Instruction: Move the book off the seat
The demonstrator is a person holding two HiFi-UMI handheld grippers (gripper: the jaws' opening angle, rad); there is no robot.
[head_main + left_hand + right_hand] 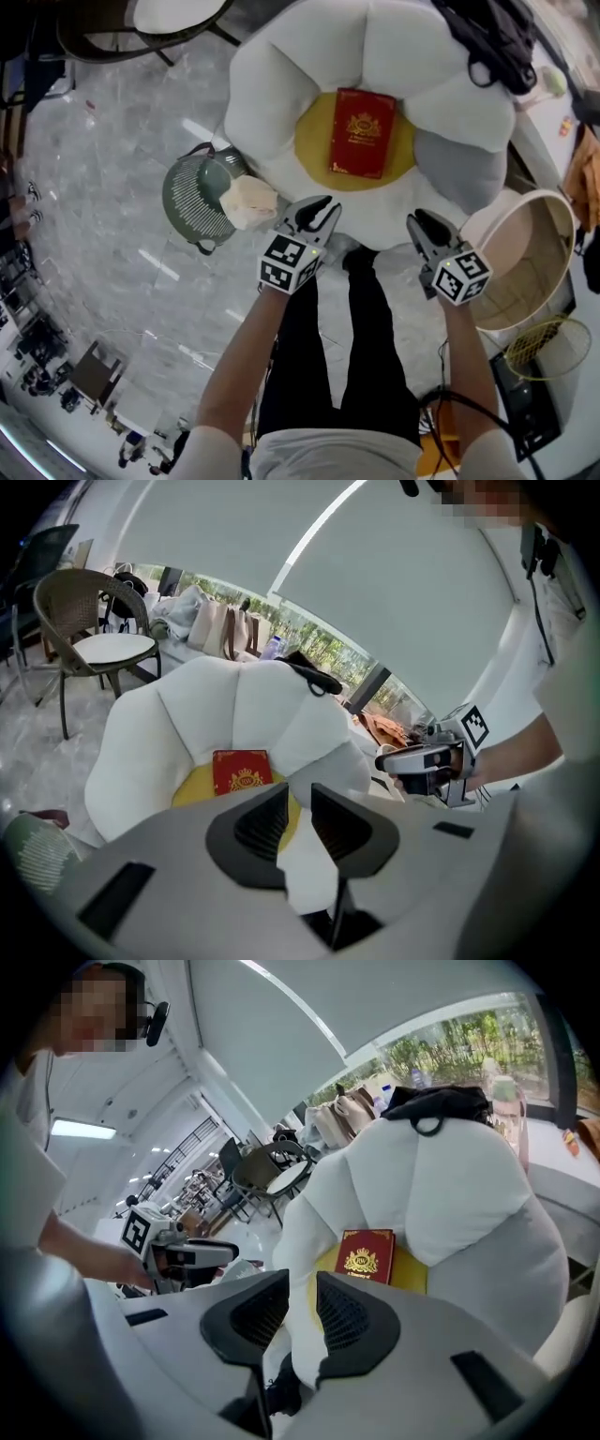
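Green basket [187,192]: it stood on the floor at the left of the seat; a cream bundle [248,202], like cloth, lay over its right rim.
Round white bin [487,225]: it stood just beside the seat at the right, and its beige inside was showing.
Wire basket [548,347]: it was near the bin; what it held could not be told.
Book [362,132]: red with a gold emblem, it lay flat and cover up on the yellow centre [314,141] of the white flower-shaped seat [281,75].
Book axis: the long side ran from the seat's front toward the back petals, slightly tilted.
Left gripper [323,208]: its jaws were a little spread with nothing between them, before the seat and apart from the book.
Right gripper [419,223]: the same, jaws a little spread and holding nothing.
Seat top: a black bag [487,37] lay on the back petals.
Floor [103,169]: grey, polished and marbled.
Room: bright, with a wicker chair [111,647] and windows onto trees.
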